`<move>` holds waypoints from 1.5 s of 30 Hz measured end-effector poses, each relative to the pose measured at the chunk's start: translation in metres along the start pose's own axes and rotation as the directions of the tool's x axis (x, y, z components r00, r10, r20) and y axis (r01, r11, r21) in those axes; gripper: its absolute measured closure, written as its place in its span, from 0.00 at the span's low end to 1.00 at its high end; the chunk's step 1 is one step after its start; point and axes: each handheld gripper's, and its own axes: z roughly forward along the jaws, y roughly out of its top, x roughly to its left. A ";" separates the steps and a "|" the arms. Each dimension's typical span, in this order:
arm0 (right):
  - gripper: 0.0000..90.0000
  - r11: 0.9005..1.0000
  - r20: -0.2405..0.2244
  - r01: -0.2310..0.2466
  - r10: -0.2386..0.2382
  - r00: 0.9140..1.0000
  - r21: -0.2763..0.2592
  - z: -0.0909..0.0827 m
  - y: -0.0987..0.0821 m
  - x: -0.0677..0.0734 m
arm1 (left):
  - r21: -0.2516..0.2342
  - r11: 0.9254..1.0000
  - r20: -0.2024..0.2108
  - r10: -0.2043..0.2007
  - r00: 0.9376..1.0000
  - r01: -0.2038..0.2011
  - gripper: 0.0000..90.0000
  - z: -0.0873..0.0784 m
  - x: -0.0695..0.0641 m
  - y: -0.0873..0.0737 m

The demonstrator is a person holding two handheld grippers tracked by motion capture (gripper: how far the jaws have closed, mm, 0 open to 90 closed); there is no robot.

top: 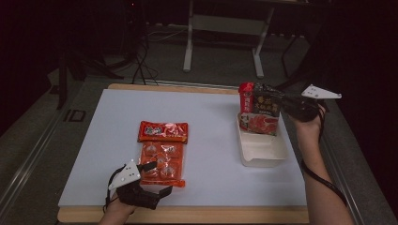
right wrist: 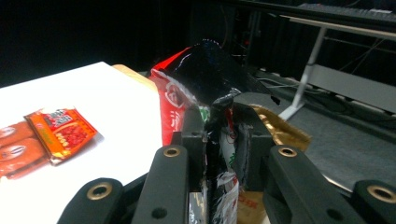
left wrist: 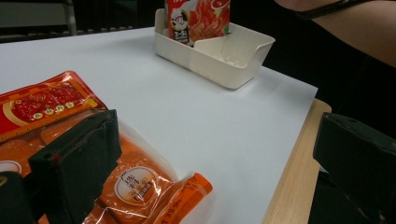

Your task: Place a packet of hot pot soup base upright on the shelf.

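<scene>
My right gripper is shut on a black snack packet, which stands upright with a red packet beside it, low over the far end of a white bin. In the right gripper view the jaws of the right gripper pinch the crumpled black packet. My left gripper stands open near the table's front edge. In the left gripper view, one jaw of the left gripper hangs over the corner of an orange packet; the other is over the table edge.
A red sachet lies flat mid-table, with the orange packet just in front of it. A white sheet covers the wooden table. A person's right forearm runs along the right side. A desk frame stands behind the table.
</scene>
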 end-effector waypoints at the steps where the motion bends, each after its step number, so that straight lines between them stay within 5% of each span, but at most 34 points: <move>1: 0.84 1.000 -0.012 -0.012 0.012 1.000 0.000 0.001 -0.002 0.000 | -0.001 1.000 0.002 -0.002 1.000 0.002 0.02 0.000 0.000 0.000; 16: 0.81 0.994 -0.005 -0.099 0.099 0.995 0.043 0.005 -0.023 0.000 | 0.001 1.000 -0.001 0.001 1.000 -0.001 0.02 0.000 0.001 -0.002; 20: 0.75 0.981 0.029 -0.181 0.180 0.983 0.072 -0.001 -0.025 -0.002 | 0.008 1.000 0.000 0.005 1.000 -0.005 0.02 0.001 0.002 -0.002; 24: 0.72 0.971 0.040 -0.213 0.210 0.977 0.111 -0.005 -0.022 0.000 | 0.004 1.000 -0.004 0.015 1.000 -0.015 0.02 0.002 0.001 -0.003; 28: 0.60 0.971 0.027 -0.231 0.230 0.973 0.068 -0.014 -0.017 0.004 | -0.003 1.000 -0.004 0.018 1.000 -0.018 0.02 0.002 0.001 -0.003; 36: 0.52 0.980 0.034 -0.201 0.200 0.979 0.006 -0.038 0.007 0.015 | 0.000 1.000 -0.012 0.028 1.000 -0.028 0.04 0.003 0.003 -0.002; 45: 0.41 0.987 0.004 -0.162 0.162 0.987 -0.018 -0.050 0.029 0.046 | 0.002 1.000 -0.025 0.007 1.000 -0.007 0.04 0.002 0.006 0.000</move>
